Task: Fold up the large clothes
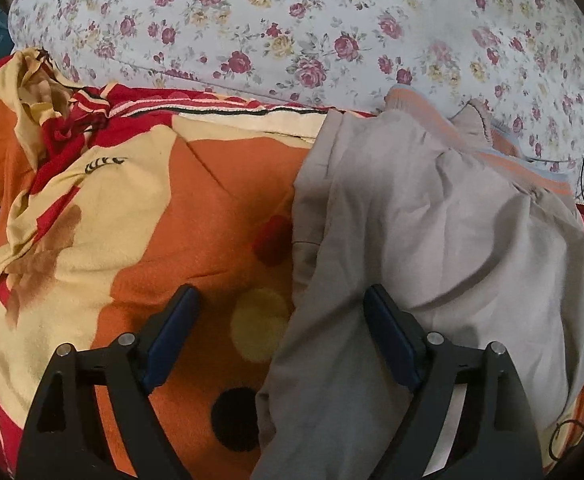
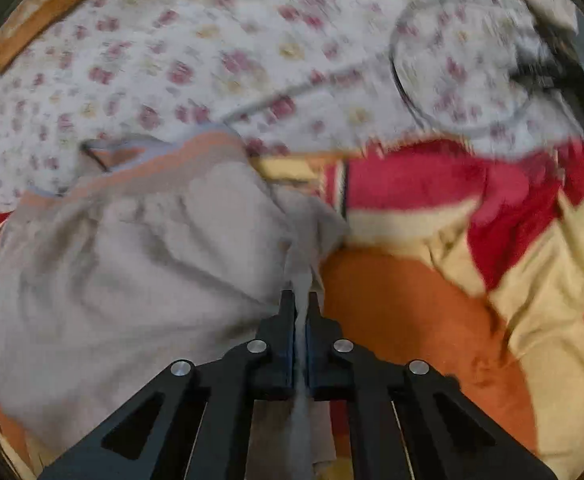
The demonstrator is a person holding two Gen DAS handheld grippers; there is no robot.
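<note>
On floral sheet [image 1: 311,20], orange-red blanket [image 1: 196,208] underlies grey garment [image 1: 431,232].

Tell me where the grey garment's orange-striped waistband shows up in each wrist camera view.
Left wrist: the orange-striped waistband runs along the grey garment's top edge, upper right.
Right wrist: the waistband is left of centre, blurred.
Shared landmark: the floral sheet just beyond it.

An orange-red patterned blanket [image 1: 196,216] lies against a floral sheet [image 1: 292,20].
</note>
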